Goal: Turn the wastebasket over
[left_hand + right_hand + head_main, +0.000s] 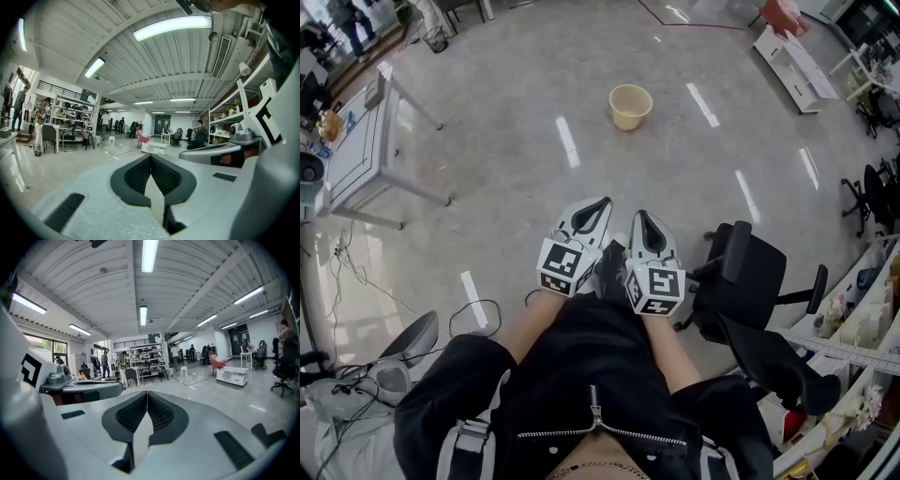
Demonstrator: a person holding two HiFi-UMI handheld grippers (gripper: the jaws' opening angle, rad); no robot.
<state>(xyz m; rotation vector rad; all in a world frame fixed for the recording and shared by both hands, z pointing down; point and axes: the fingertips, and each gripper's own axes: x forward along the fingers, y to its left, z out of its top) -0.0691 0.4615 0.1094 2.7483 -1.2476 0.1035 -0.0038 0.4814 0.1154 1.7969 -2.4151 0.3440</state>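
A cream wastebasket (630,106) stands upright on the floor, mouth up, well ahead of both grippers. My left gripper (602,202) and right gripper (640,217) are held side by side close to the person's body, both shut with nothing between the jaws. The left gripper (150,157) points nearly level across the room, and the wastebasket does not show in that view. My right gripper (147,393) also looks out over the hall, tips touching, with no wastebasket in sight.
A black office chair (750,300) stands close on the right. A white table (361,141) is at the left, with cables (356,272) and a grey lamp head (408,342) on the floor. Shelving (862,319) lines the right edge. People stand far off across the hall.
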